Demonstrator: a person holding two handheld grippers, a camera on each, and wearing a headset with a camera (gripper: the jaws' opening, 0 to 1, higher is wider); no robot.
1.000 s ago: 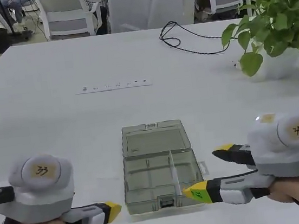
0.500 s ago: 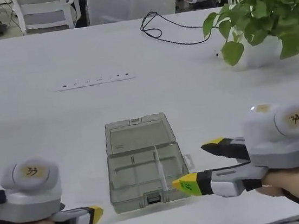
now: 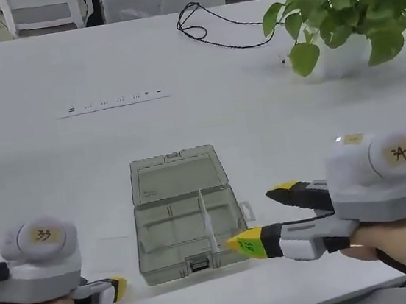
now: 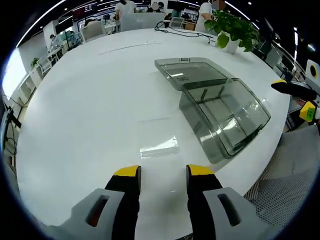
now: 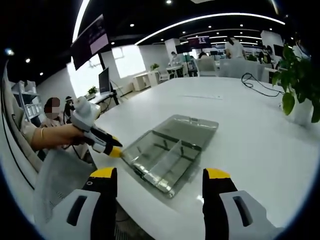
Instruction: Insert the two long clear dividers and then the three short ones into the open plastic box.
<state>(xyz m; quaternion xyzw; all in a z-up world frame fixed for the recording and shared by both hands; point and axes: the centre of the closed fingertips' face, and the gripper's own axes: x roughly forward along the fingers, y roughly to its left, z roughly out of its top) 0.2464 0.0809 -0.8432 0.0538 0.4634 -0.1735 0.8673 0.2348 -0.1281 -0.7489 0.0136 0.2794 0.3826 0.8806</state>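
The open clear grey plastic box (image 3: 170, 230) sits near the table's front edge, its lid (image 3: 176, 174) laid flat behind it. One long clear divider (image 3: 206, 222) stands lengthwise in the box. A small stack of clear dividers (image 4: 160, 148) lies flat on the table, just ahead of my left gripper (image 4: 163, 172), which is open and holds nothing. In the head view the left gripper (image 3: 114, 287) is left of the box's front corner. My right gripper (image 3: 263, 215) is open at the box's right side, its lower tip near the front right corner. The right gripper view has the box (image 5: 162, 152) ahead of the right gripper (image 5: 160, 175).
A potted plant (image 3: 341, 9) stands at the back right, with a black cable (image 3: 210, 25) beside it. A white power strip (image 3: 112, 101) lies beyond the box. Chairs stand past the far edge. The table's front edge runs just below both grippers.
The head camera has tilted and shifted, so the box sits further left in the picture. Both grippers stay open beside the box, with little change relative to it.
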